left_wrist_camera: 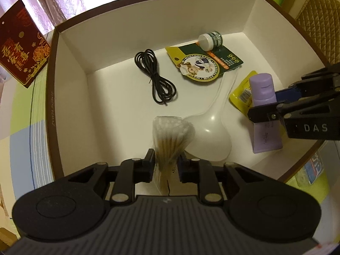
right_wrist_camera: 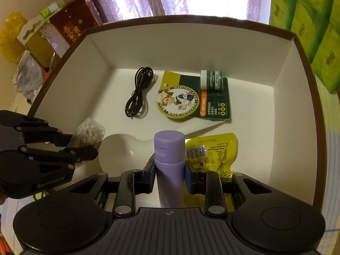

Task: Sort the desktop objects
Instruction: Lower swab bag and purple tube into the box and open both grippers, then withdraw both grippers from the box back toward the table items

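A brown-rimmed white box [left_wrist_camera: 70, 80] [right_wrist_camera: 297, 97] fills both views. My left gripper [left_wrist_camera: 166, 163] is shut on a clear pack of cotton swabs [left_wrist_camera: 171, 133] [right_wrist_camera: 90, 130] over the box's near side. My right gripper [right_wrist_camera: 170, 171] [left_wrist_camera: 263, 106] is shut on a purple tube [right_wrist_camera: 169, 148] [left_wrist_camera: 262, 91], cap pointing away, above a yellow packet [right_wrist_camera: 214, 150] [left_wrist_camera: 243, 94]. Inside the box lie a coiled black cable [left_wrist_camera: 156, 78] [right_wrist_camera: 139, 93], a green lip-balm card [left_wrist_camera: 204, 61] [right_wrist_camera: 191, 97] with a small jar [left_wrist_camera: 209, 39] [right_wrist_camera: 212, 79], and a white plastic spoon [left_wrist_camera: 207, 131] [right_wrist_camera: 121, 150].
A red gift box [left_wrist_camera: 21, 44] [right_wrist_camera: 73, 24] stands outside the box's left wall. Green tissue packs [right_wrist_camera: 306, 21] stack at the right, with curtains behind. Bags and cartons [right_wrist_camera: 31, 48] crowd the far left. The box's left floor area near the cable is bare.
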The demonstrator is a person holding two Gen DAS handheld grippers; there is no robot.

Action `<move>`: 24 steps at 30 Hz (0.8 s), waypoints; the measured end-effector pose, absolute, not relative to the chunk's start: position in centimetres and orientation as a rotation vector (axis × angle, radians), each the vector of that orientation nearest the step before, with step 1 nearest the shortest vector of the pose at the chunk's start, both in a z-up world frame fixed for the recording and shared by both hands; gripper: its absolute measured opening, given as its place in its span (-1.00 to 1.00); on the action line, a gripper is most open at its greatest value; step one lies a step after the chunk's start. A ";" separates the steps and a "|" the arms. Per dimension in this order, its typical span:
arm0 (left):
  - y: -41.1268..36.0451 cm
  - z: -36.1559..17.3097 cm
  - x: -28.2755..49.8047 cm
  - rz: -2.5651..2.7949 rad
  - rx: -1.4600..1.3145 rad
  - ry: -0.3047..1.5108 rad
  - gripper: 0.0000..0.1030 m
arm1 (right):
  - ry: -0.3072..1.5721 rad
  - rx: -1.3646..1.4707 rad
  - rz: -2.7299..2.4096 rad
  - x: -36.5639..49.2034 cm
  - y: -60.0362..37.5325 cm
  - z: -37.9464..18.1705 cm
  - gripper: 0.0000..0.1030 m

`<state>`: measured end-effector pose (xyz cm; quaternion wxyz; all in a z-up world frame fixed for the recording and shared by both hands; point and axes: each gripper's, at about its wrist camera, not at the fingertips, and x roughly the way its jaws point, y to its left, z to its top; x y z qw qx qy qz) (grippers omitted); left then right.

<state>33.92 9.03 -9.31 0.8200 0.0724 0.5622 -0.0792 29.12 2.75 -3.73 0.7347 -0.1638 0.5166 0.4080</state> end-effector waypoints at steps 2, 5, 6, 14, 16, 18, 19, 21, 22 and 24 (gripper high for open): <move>9.1 -9.3 33.9 -0.162 0.156 1.200 -0.48 | 1.109 -0.393 0.910 28.8 2.9 -3.4 -0.23; 9.3 -9.2 33.9 -0.153 0.154 1.199 -0.17 | 1.037 -0.424 0.904 28.4 2.8 -2.5 0.59; 9.4 -9.0 33.9 -0.162 0.150 1.194 -0.12 | 1.026 -0.434 0.909 28.3 2.7 -2.2 0.59; 8.6 -7.7 33.5 -0.185 0.144 1.163 0.31 | 1.022 -0.541 0.878 28.5 2.0 -1.3 0.93; 8.4 -7.3 33.5 -0.187 0.148 1.151 0.39 | 1.019 -0.554 0.867 28.4 1.6 -1.1 0.96; 8.3 -6.9 33.3 -0.187 0.148 1.137 0.47 | 1.010 -0.551 0.863 28.3 1.1 -0.7 0.96; 8.4 -6.7 33.3 -0.184 0.148 1.130 0.65 | 1.006 -0.546 0.862 28.3 0.9 -0.5 0.96; 8.3 -6.0 33.0 -0.180 0.156 1.107 0.71 | 0.996 -0.535 0.859 28.2 0.4 -0.1 0.96; 8.3 -5.7 32.8 -0.182 0.162 1.098 0.71 | 0.991 -0.530 0.857 28.1 0.3 0.1 0.96; 8.2 -5.1 32.5 -0.183 0.167 1.082 0.71 | 0.981 -0.521 0.854 27.9 0.0 0.5 0.96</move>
